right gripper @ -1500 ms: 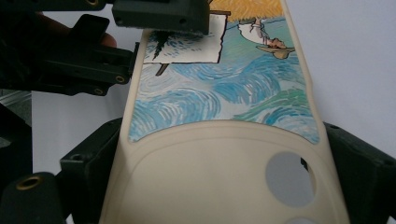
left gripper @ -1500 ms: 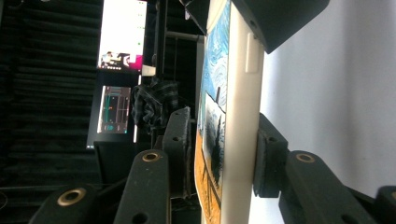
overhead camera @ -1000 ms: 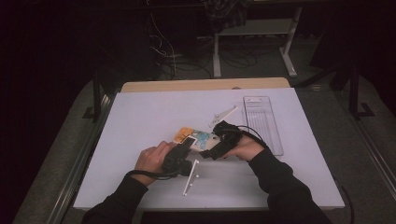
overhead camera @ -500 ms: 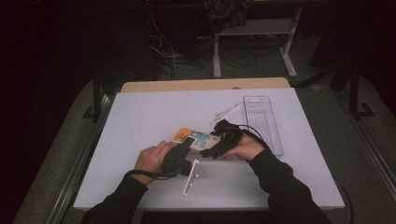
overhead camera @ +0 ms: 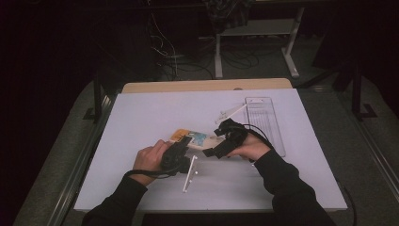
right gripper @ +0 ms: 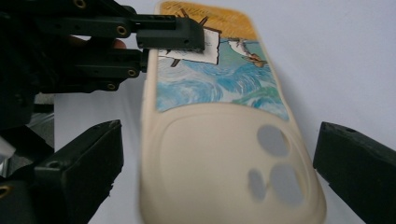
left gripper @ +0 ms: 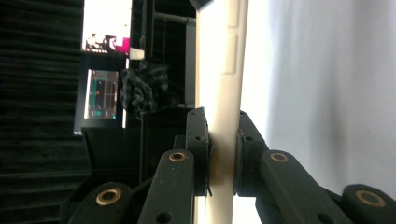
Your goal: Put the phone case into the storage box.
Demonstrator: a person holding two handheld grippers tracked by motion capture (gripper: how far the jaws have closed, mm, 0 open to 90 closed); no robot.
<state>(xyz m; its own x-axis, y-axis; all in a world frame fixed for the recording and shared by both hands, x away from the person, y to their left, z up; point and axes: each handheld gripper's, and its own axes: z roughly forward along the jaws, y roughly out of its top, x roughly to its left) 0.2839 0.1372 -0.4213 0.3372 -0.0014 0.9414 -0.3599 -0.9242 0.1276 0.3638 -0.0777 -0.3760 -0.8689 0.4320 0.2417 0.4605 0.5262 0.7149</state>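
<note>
We're on the phone case (right gripper: pixel 219 135), a cream shell with two camera holes at its near end and a picture of blue waves under an orange sky on its far half. It sits near the middle of the white table (overhead camera: pixel 141 117), lifted between the two hands.

Our left gripper (left gripper: pixel 223 154) is clamped hard on the case's thin edge, pads pressing from both sides; in the right gripper view that same left gripper comes in at the case's far corner.

Our right gripper (right gripper: pixel 217 186) has just been opening, and now its jaws stand wide apart, the case between them but clear of both pads.

Just beside the case, towards us, lies a white strip (overhead camera: pixel 188 174); beyond it, a clear tray (overhead camera: pixel 266 120).
</note>
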